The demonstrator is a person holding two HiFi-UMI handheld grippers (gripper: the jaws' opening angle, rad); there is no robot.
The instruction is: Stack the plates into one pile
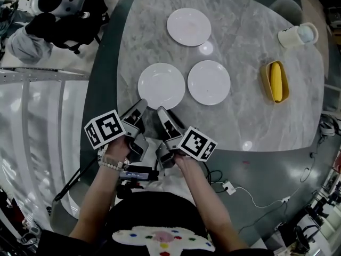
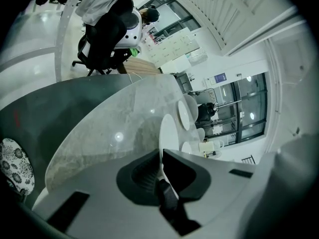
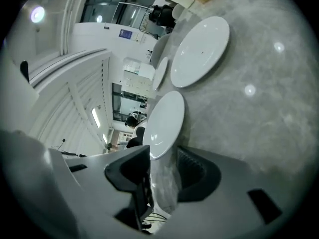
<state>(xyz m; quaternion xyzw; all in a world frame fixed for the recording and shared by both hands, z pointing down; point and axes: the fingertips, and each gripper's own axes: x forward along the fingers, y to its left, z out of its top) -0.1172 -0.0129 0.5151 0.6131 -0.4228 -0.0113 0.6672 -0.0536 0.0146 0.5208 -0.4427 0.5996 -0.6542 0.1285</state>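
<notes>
1. Treat the near plate as the piece to move. Lies flat on the marble table, just beside the middle plate and well apart from the far plate. No pile begun yet.
2. Rely on the left gripper for the hold. Drawn almost together on the near plate's close rim, seemingly pinching it; hard to confirm from so thin a white sliver between the pads.
3. Mind the right gripper. Wide open, with that same rim reaching into the gap and neither pad pressing. Either close squarely on the rim or keep clear; avoid a half-grip nudging the plate sideways.
4. Raise the rim only enough to clear the neighbour's edge. Keep the plate near level to prevent pivoting in so thin a pinch.
5. Carry across to the middle plate, centre over it, lower until seated, then release. Avoid dropping, given the likely slide or chip of glazed ware on glazed ware.
6. Steer clear of the yellow dish and the mug on the table's right side.
</notes>
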